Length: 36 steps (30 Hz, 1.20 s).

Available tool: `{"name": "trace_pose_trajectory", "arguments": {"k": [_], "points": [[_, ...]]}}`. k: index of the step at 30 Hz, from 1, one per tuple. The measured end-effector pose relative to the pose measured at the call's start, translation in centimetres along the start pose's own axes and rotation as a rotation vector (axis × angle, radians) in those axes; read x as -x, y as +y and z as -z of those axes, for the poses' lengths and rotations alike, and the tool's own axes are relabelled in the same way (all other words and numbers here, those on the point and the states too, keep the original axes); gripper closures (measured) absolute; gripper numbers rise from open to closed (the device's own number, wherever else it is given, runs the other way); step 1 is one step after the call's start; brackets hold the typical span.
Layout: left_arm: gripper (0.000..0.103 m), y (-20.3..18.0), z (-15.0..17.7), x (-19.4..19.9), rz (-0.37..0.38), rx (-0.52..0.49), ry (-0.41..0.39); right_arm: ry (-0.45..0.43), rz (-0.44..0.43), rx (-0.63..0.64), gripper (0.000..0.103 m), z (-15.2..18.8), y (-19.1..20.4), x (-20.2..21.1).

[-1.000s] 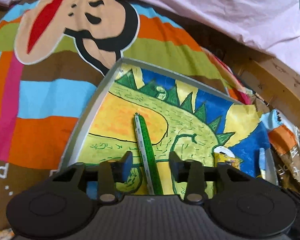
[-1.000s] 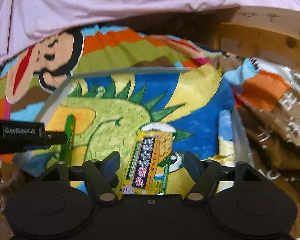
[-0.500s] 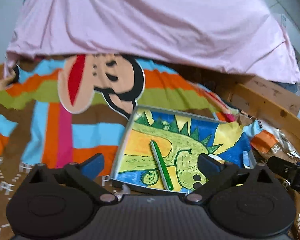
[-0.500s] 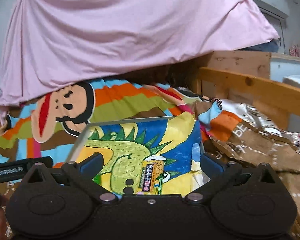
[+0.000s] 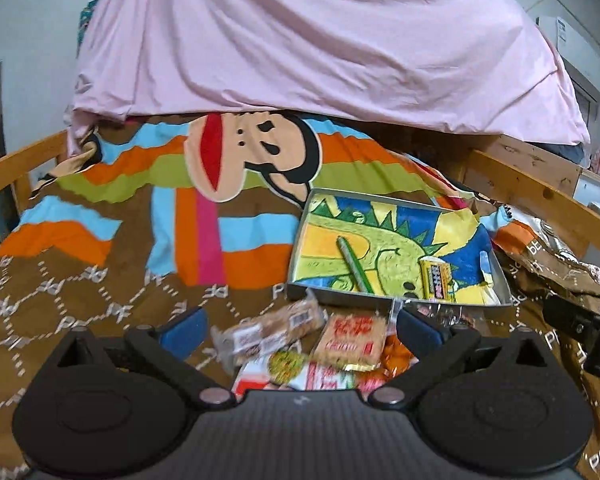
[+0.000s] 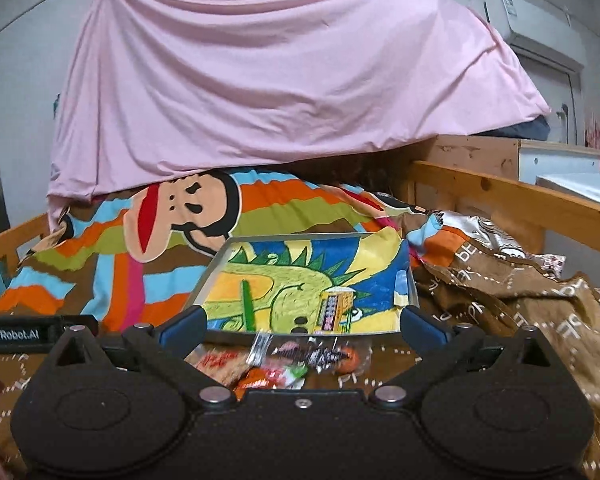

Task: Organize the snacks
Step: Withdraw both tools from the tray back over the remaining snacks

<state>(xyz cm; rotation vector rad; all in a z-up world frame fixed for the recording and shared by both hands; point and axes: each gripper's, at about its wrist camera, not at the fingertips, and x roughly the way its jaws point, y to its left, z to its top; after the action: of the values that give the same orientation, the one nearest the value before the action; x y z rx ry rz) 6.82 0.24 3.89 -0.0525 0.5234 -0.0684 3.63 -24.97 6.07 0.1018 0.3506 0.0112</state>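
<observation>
Both empty and spread wide: left tongs (image 5: pixel 300 326), right tongs (image 6: pixel 302 326). Just ahead, heaped crinkly snack packets (image 5: pixel 320 340); beyond, shallow grey dinosaur-lined tray (image 5: pixel 296 256) holding green stick (image 5: pixel 354 262) and yellow packet (image 5: pixel 436 280)

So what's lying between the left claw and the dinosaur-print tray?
A loose pile of wrapped snack packets on the brown bedspread, just short of the tray's near rim; the left wrist view shows it.
</observation>
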Motion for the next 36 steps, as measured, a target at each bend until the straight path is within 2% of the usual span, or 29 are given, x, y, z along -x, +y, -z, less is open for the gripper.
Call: {"name": "trace_pose_trajectory", "arguments": {"k": [5, 8, 11, 17, 23, 26, 36], "points": [[0.000, 1.4, 1.8, 2.6, -0.075, -0.010, 0.051, 0.031, 0.014, 0.029, 0.001, 1.9, 1.3, 2.5], [0.000, 2.1, 2.8, 3.9, -0.120, -0.012, 0.087, 0.090, 0.031, 0.032, 0.001, 3.2, 1.9, 3.2], [0.000, 2.9, 3.3, 4.6, -0.123, 0.001, 0.110, 0.130, 0.041, 0.036, 0.001, 4.4, 2.4, 3.8], [0.000, 2.9, 4.0, 5.3, -0.132, -0.037, 0.133, 0.119, 0.055, 0.120, 0.001, 5.7, 4.5, 5.4], [0.000, 2.1, 4.9, 4.8, -0.108, -0.084, 0.188, 0.232, 0.007, 0.132, 0.001, 7.0, 5.7, 5.0], [0.000, 2.0, 5.1, 4.6, -0.093, -0.092, 0.203, 0.261, -0.010, 0.143, 0.001, 7.5, 6.2, 4.7], [0.000, 1.9, 5.1, 4.0, -0.129, -0.100, 0.219, 0.286, -0.014, 0.133, 0.001, 7.7, 5.9, 4.3]]}}
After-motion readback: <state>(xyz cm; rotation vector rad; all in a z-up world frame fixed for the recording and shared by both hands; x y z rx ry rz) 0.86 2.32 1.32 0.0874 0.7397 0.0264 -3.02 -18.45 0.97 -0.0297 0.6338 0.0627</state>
